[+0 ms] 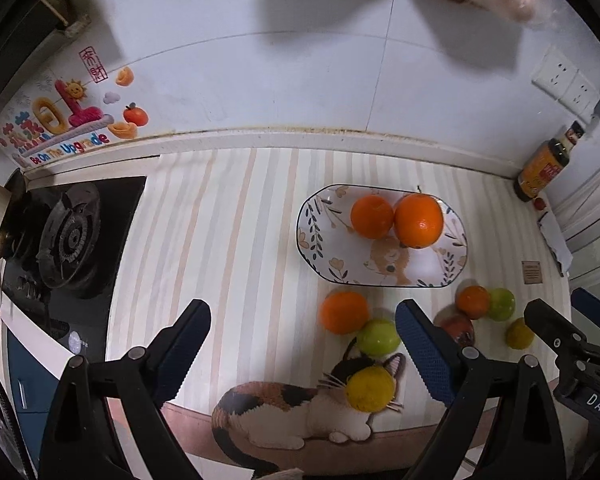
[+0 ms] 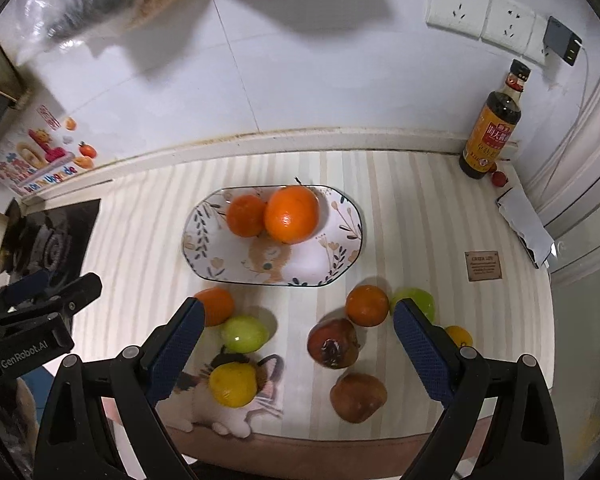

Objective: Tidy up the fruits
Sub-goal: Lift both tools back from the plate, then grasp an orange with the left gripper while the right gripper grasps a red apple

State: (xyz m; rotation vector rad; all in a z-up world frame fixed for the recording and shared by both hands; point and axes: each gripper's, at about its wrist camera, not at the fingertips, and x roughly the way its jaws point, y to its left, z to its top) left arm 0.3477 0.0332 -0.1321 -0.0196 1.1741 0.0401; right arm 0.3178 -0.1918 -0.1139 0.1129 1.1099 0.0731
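- Left gripper [image 1: 303, 338] hangs wide open, holding nothing.
- Right gripper [image 2: 296, 336] likewise gapes empty.
- Two oranges [image 2: 292, 214] sit touching on the plate [image 2: 348, 236] (oval, floral).
- Remaining fruits [image 2: 244, 334] lie loose on the striped mat [image 2: 148, 216], just before the plate.

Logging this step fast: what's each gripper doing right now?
Left gripper: open, holding nothing.
Right gripper: open, holding nothing.

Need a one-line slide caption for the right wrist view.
Open right gripper above loose fruit; two oranges already on the plate.
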